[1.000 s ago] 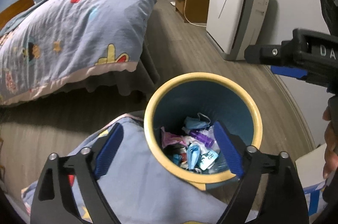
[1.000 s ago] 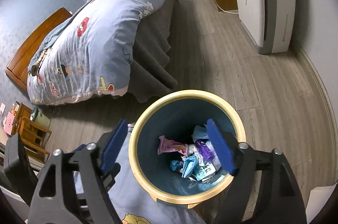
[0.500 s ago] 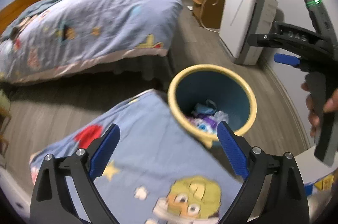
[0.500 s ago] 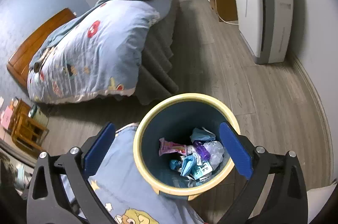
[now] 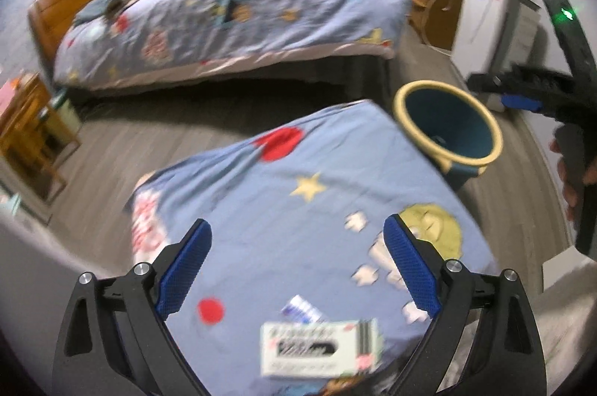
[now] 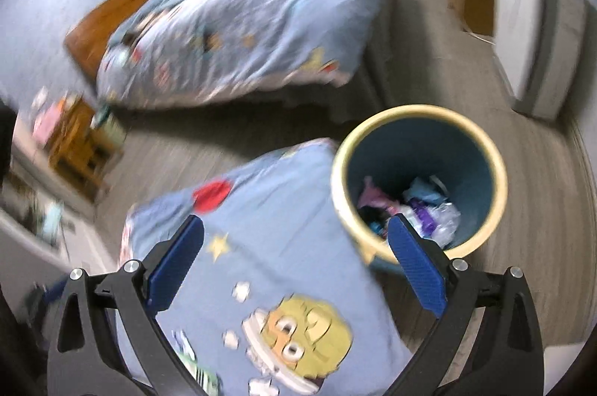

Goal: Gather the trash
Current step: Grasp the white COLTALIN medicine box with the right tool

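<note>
From the left wrist view, the left gripper (image 5: 296,269) hangs with its blue-padded jaws spread wide and nothing between them, over a light blue cartoon-print bedspread (image 5: 298,202). A flat white rectangular carton with dark print (image 5: 321,349) lies on that cloth just below and between the jaws, its long axis running across the picture, square to the way the fingers point; a small blue-and-white wrapper (image 5: 300,308) lies just above it, touching or nearly so. That makes two loose pieces here, as far as the blur lets me count. The round blue bin with a cream rim (image 5: 447,123) stands on the floor beyond the bedspread's far right corner. From the right wrist view, the right gripper (image 6: 294,265) also stands wide and empty, above the same bedspread (image 6: 261,246), with the one bin (image 6: 418,179) close by its right finger, crumpled rubbish (image 6: 406,205) in its bottom. The left gripper looks nearer the carton, so I judge the next pick is its own.
</note>
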`<action>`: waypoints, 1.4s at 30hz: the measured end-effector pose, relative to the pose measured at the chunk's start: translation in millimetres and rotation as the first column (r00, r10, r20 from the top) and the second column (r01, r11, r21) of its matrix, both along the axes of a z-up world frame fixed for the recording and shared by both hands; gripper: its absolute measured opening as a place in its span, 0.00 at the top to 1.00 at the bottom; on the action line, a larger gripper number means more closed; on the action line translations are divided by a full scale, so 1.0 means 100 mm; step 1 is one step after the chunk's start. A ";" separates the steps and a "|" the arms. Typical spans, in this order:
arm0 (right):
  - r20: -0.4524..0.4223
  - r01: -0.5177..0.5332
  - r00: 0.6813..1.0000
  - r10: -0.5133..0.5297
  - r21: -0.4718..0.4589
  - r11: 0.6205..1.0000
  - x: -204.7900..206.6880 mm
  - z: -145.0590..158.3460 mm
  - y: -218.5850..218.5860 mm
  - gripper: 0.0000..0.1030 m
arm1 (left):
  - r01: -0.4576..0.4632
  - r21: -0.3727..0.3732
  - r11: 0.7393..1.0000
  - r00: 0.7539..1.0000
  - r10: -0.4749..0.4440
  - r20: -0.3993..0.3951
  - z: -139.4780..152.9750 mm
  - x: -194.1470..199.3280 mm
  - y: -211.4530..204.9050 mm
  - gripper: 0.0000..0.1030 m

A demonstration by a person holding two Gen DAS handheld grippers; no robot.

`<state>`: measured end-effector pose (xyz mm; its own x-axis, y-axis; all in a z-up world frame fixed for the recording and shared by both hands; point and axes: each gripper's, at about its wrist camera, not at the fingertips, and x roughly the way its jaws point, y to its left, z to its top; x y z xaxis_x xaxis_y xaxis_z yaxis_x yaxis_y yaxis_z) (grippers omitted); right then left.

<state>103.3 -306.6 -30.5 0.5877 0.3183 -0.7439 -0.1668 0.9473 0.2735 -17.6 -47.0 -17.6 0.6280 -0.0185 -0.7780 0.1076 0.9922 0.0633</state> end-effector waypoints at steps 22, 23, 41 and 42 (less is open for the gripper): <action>-0.144 -0.557 0.830 0.539 -0.162 0.815 -1.41 -0.90 1.89 0.06 | -0.241 -0.056 0.969 0.969 0.244 0.041 -0.02 -0.53 1.04 0.10; -0.150 -0.587 0.809 0.568 -0.187 0.788 -1.46 -0.97 1.97 0.06 | -0.256 -0.064 0.965 0.965 0.258 0.034 -0.03 -0.53 1.09 0.10; -0.286 -0.702 0.710 0.643 -0.356 0.617 -1.38 -1.64 2.35 0.17 | -0.331 -0.089 0.940 0.943 0.332 0.004 -0.12 -0.54 1.36 0.10; -0.280 -0.695 0.718 0.637 -0.333 0.637 -1.35 -1.60 2.31 0.20 | -0.326 -0.082 0.942 0.945 0.328 0.005 -0.12 -0.53 1.35 0.10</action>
